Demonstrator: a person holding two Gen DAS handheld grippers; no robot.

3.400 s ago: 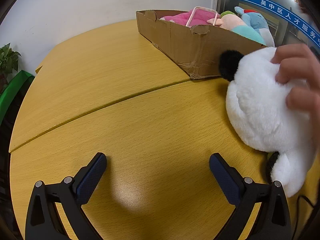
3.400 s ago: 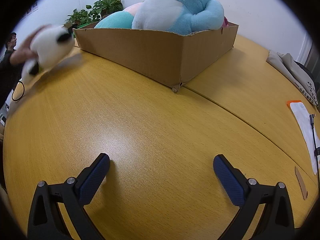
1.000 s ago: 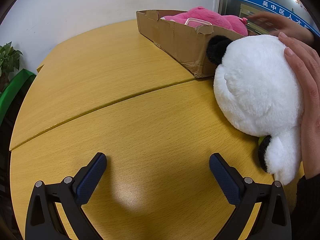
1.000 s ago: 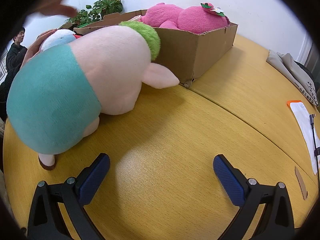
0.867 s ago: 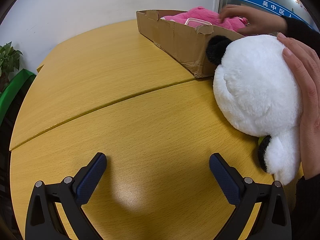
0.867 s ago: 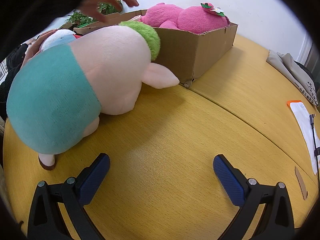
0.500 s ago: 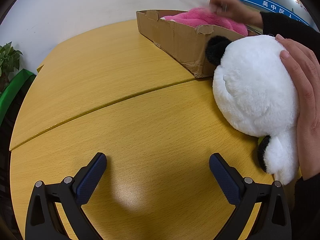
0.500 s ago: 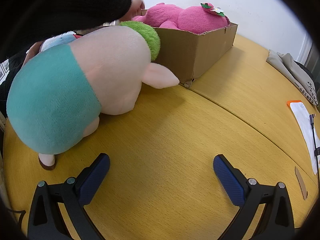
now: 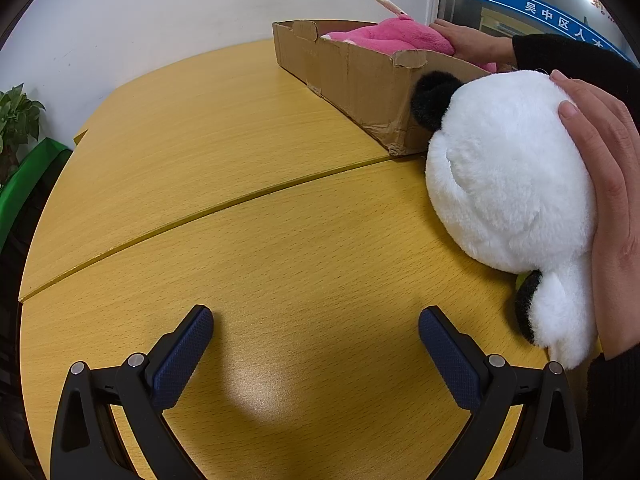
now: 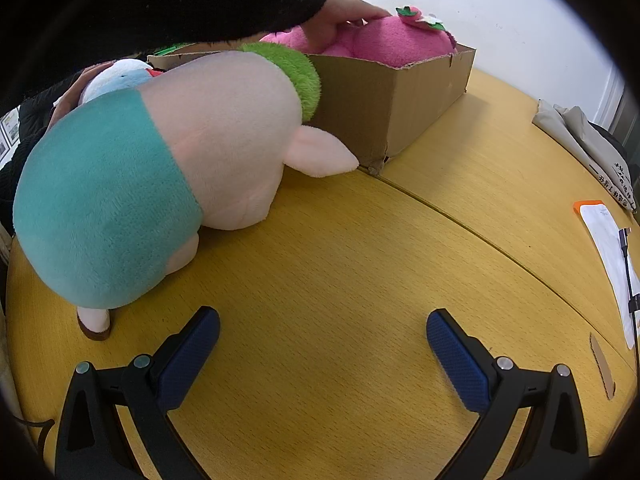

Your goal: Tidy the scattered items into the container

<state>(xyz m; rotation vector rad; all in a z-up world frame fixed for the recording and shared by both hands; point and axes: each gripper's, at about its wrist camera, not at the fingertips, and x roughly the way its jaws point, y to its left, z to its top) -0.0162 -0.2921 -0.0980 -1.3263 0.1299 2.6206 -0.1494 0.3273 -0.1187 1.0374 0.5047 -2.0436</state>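
A cardboard box (image 9: 352, 76) stands at the back of the yellow table and also shows in the right wrist view (image 10: 400, 100). A pink plush (image 9: 384, 36) lies in it, and a hand (image 9: 460, 40) rests on it. A white panda plush (image 9: 508, 184) lies on the table by the box, with a bare hand (image 9: 608, 208) on it. A pink and teal pig plush (image 10: 160, 168) lies on the table left of the box. My left gripper (image 9: 316, 344) is open and empty, near the table's front. My right gripper (image 10: 322, 344) is open and empty, right of the pig plush.
A blue and white plush (image 10: 120, 78) lies behind the pig plush. A person's black sleeve (image 10: 160, 0) reaches over the box. Papers with an orange edge (image 10: 604, 240) and a grey cloth (image 10: 580, 140) lie at the right. A green plant (image 9: 16, 120) stands at the left.
The hand above the box has come down onto the pink plush. The pig plush and the panda plush have stayed where they were over the last second. Both grippers have not moved.
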